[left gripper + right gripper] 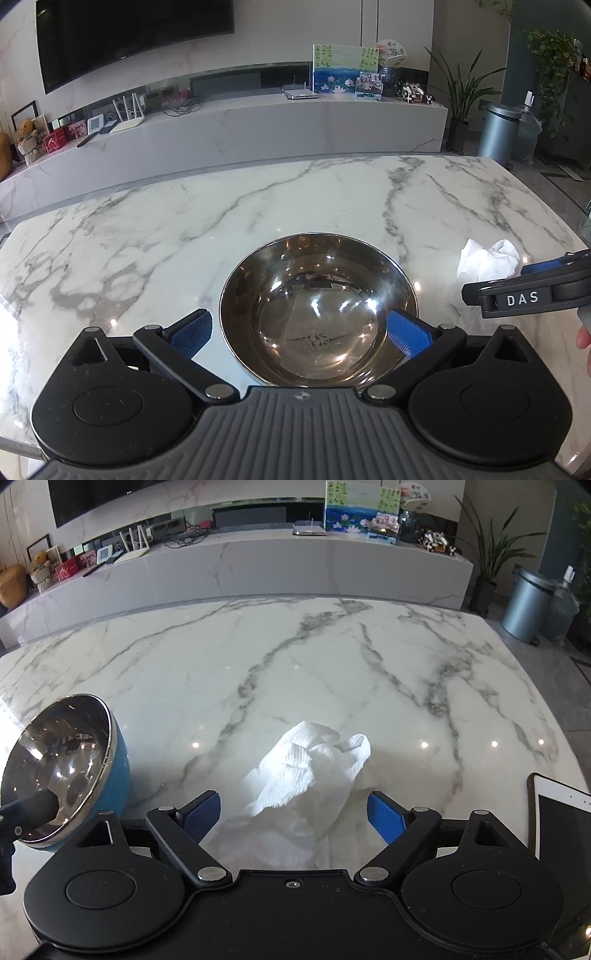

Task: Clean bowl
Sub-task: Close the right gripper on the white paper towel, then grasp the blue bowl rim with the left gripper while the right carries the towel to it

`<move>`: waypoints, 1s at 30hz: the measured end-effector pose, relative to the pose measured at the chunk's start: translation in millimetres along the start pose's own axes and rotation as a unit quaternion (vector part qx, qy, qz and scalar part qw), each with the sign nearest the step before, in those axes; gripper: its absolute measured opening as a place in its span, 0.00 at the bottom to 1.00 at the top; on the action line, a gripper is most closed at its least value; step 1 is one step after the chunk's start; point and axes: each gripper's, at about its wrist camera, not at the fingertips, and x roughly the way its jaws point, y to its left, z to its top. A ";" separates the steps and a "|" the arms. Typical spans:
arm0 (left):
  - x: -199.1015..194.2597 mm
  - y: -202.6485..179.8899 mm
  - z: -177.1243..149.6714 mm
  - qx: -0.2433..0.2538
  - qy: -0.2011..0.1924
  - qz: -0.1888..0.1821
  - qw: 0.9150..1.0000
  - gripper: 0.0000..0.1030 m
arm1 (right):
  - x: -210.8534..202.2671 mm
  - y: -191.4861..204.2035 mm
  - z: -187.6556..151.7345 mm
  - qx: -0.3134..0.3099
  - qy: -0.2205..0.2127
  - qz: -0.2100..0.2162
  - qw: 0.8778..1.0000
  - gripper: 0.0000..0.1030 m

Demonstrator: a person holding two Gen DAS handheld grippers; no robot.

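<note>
A steel bowl (317, 306) with a blue outside (120, 775) stands on the marble table, with a few dark specks at its bottom. My left gripper (299, 332) is open and straddles it. The right pad (406, 332) overlaps the rim, while a sliver of table shows between the left pad (192, 332) and the bowl. A crumpled white paper towel (303, 768) lies to the bowl's right (487, 258). My right gripper (293, 814) hangs over the towel, open, with the towel between its blue pads; from the left wrist view it shows side-on (495, 280).
A white tablet (561, 830) lies at the table's right edge, close to my right gripper. The marble table (147, 240) stretches far ahead. Behind it run a low TV console and, at the right, a metal bin (528, 605) and plants.
</note>
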 end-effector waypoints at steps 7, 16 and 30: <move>4.3 7.7 0.9 0.000 0.009 0.003 1.000 1.00 | 13.4 1.5 -3.2 0.008 0.022 0.027 0.999 0.35; 6.0 16.2 -1.0 -0.014 0.028 0.001 1.000 0.98 | 1.9 11.1 -10.9 -0.033 0.006 0.027 0.999 0.17; -7.8 26.8 1.0 -0.039 0.019 -0.021 0.999 0.94 | -61.9 6.2 -18.4 -0.062 -0.040 0.085 0.994 0.17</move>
